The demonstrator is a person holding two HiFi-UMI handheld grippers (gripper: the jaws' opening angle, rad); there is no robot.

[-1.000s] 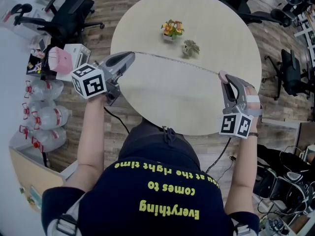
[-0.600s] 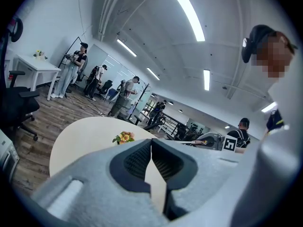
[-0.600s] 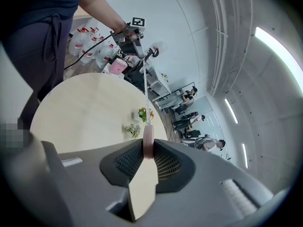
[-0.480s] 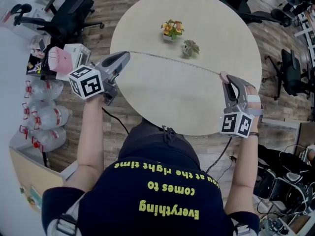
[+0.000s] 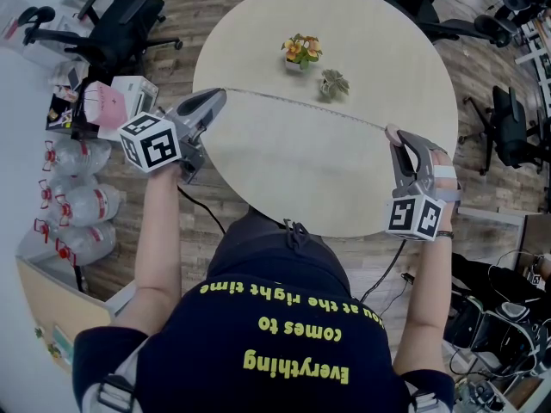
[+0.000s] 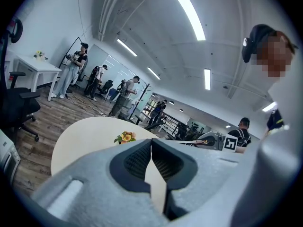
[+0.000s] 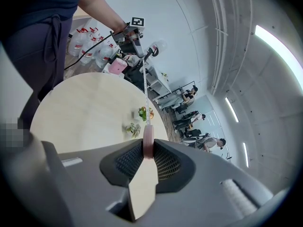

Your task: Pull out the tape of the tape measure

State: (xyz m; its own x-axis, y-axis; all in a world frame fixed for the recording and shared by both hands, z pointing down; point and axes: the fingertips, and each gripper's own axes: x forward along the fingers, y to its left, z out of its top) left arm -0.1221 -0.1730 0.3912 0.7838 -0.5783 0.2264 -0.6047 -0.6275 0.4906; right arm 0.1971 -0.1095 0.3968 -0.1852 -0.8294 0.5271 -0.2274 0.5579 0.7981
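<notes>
A thin tape (image 5: 301, 107) runs taut above the round beige table (image 5: 284, 175) between my two grippers. At the table's left edge my left gripper (image 5: 222, 95) is shut on the tape's end. Its jaws meet at the tip (image 6: 151, 140). Over the right edge my right gripper (image 5: 392, 133) is shut on the tape measure's pink case (image 5: 391, 131). In the right gripper view the case (image 7: 148, 138) sits pinched between the pads, and the tape (image 7: 145, 93) leads away to the left gripper (image 7: 135, 37).
A small pot of orange flowers (image 5: 300, 52) and a little green plant (image 5: 332, 83) stand on the table just beyond the tape. Office chairs (image 5: 120, 20) ring the table. Water bottles (image 5: 73, 200) and boxes (image 5: 129, 97) lie on the floor at the left.
My left gripper has drifted slightly to the left with the tape's end. The right gripper has kept still.
</notes>
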